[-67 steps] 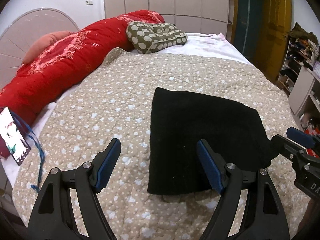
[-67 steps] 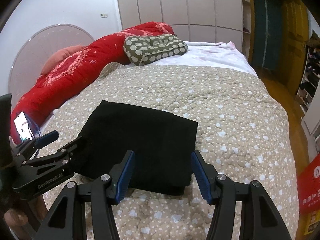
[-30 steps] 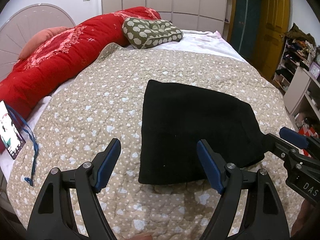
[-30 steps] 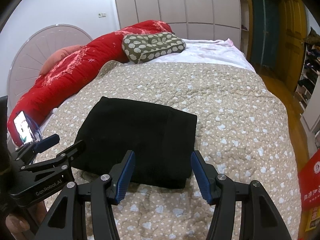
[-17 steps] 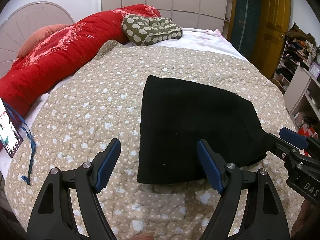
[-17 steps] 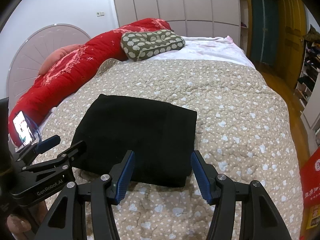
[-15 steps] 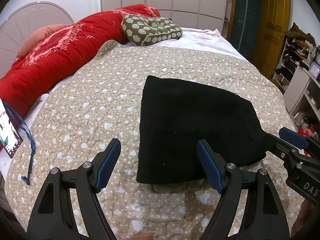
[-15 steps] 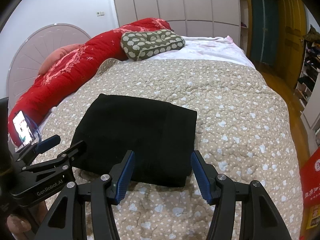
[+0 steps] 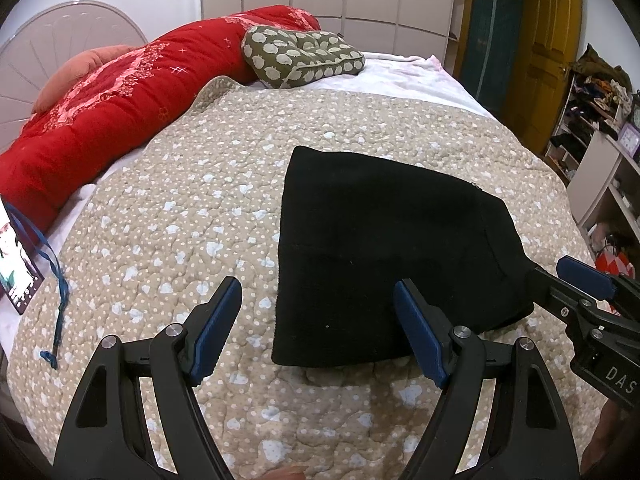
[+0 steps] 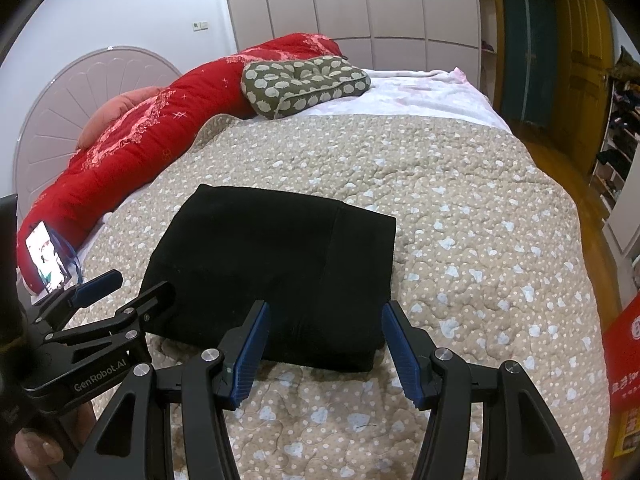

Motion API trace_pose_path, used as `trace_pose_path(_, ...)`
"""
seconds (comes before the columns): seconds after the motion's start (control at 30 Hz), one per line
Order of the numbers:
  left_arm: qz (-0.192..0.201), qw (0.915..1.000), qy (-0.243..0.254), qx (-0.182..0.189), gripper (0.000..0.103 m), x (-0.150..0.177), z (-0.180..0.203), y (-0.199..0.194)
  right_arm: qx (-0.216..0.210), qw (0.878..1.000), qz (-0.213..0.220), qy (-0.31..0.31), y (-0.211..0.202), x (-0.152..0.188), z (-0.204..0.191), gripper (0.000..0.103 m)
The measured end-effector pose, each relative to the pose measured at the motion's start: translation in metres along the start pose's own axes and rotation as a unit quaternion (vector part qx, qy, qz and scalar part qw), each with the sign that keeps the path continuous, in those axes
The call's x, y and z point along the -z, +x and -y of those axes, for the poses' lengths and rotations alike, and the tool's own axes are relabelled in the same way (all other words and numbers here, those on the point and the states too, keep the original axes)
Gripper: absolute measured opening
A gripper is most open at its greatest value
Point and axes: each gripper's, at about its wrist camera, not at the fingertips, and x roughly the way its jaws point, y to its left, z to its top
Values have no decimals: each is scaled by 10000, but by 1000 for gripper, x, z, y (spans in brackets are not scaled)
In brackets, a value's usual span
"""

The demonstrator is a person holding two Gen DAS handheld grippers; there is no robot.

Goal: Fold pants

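One pair of black pants (folded) on the quilt; both grippers' fingers spread wide, empty.

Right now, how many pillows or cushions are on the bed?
2: a green patterned cushion at the far end beside the red quilt, and a pink pillow half hidden behind that quilt. Others may be hidden.

Words you are seeing on the tools

In the right wrist view, you are looking at white letters saying "GenRobot.AI" on the black body of the left gripper. In the left wrist view, you are seeing "DAS" on the black body of the right gripper, and the rest is getting cut off. The red box is showing marks too blurry to read.
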Motion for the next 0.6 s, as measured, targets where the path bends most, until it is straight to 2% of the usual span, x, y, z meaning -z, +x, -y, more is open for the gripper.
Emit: trace_pose_path(0.6,-81,10000,28,44,79,2,2,6,-14,9999,-105,-71,6,0,-2,56)
